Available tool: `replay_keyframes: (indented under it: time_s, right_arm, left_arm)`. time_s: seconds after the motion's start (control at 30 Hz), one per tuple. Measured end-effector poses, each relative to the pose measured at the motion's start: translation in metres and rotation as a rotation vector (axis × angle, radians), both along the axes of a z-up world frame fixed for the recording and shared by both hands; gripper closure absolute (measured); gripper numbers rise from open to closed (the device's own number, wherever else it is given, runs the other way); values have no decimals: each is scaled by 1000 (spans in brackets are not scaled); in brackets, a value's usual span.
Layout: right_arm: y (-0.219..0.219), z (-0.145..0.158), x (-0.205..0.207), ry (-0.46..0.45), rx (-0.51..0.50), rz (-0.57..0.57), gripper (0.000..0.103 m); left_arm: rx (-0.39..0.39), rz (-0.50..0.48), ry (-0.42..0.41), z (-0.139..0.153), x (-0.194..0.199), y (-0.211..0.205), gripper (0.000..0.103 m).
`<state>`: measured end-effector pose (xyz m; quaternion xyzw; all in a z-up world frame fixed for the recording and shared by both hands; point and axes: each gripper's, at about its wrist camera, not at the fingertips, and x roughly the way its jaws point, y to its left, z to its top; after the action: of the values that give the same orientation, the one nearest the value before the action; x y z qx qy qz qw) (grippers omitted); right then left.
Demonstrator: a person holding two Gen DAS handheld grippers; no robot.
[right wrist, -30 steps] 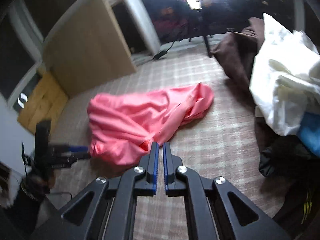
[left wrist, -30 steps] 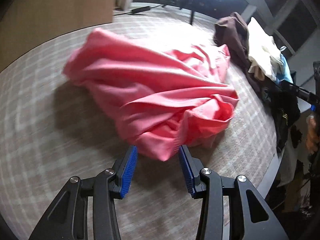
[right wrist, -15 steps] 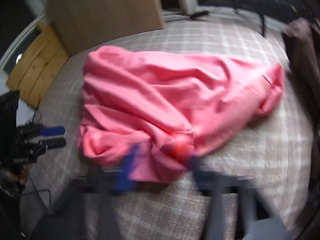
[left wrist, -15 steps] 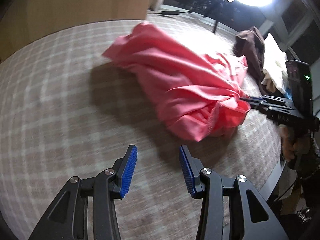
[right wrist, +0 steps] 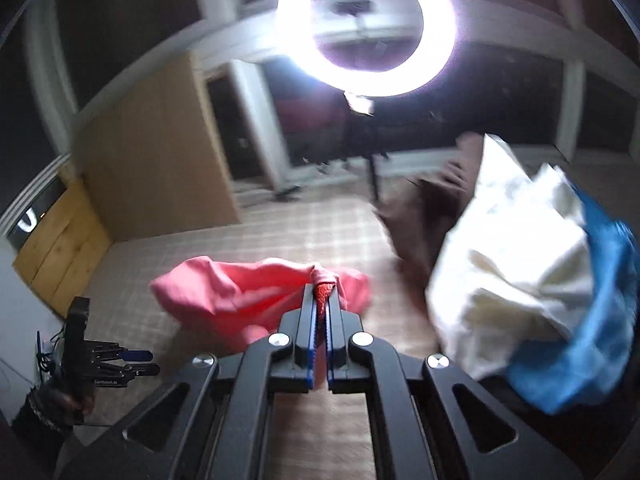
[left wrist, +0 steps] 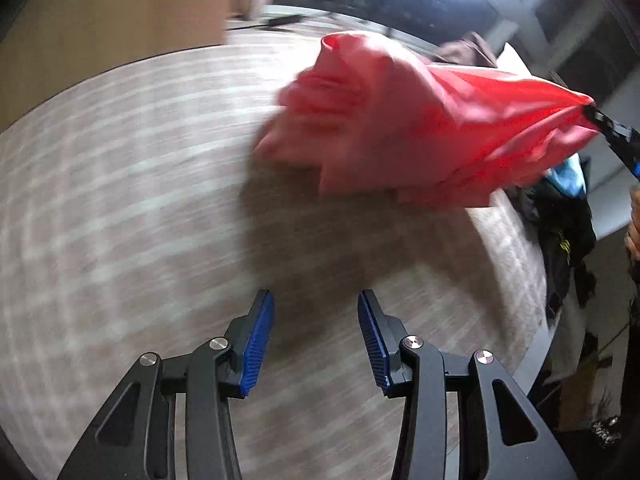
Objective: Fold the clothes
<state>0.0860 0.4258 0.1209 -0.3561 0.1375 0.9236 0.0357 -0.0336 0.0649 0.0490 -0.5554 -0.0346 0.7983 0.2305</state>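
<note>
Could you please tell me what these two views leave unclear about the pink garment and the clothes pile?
- Pink garment: its type is unreadable; bunched and motion-blurred in the left wrist view, partly behind the right tool in the right wrist view.
- Clothes pile: blurred, cut off by the right edge.
- Dark clothing: too dim to identify.

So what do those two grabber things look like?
Both are alike. The left gripper and right gripper have black angular arms with triangular cut-outs and round silver bolts. Each finger carries a ridged blue pad. From the side, the left one has a tall black block behind its fingers.
</note>
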Motion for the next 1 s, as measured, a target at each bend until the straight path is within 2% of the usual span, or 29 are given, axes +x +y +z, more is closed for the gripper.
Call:
replay_keyframes:
  time_s: [0.13, 0.23, 0.33, 0.4, 0.5, 0.57, 0.63, 0.8, 0.87, 0.93, 1.0]
  right_arm:
    - [11, -1, 5, 9, -19, -13, 100]
    - [16, 3, 4, 27, -35, -8, 100]
    - [17, 9, 1, 46, -39, 3, 100]
    - [16, 13, 1, 57, -46, 17, 100]
    - [16, 18, -3, 63, -1, 22, 100]
    - [21, 14, -11, 37, 44, 0, 100]
    - [34, 3, -22, 4, 57, -32, 100]
    - [66, -32, -34, -69, 10, -83, 100]
    - [72, -40, -34, -79, -3, -87, 100]
    - [75, -44, -34, -83, -14, -86, 100]
    - [78, -45, -34, -84, -19, -82, 100]
  left_arm:
    - [-5, -105, 7, -4, -9, 52, 53]
    - [-37, -121, 29, -9, -19, 78, 52]
    - [-40, -48, 67, -10, -42, 87, 57]
    - [-58, 10, 106, 3, -67, 79, 75]
    - [-84, 98, 165, 22, -103, 68, 75]
    - [-115, 150, 196, 37, -125, 58, 64]
    - [-149, 195, 223, 53, -142, 47, 61]
    - [-48, 138, 214, 58, -111, 26, 43]
    - [-37, 62, 168, 42, -97, 42, 42]
    - [-120, -5, 135, 19, -81, 60, 41]
    - [-195, -23, 111, -1, -76, 66, 41]
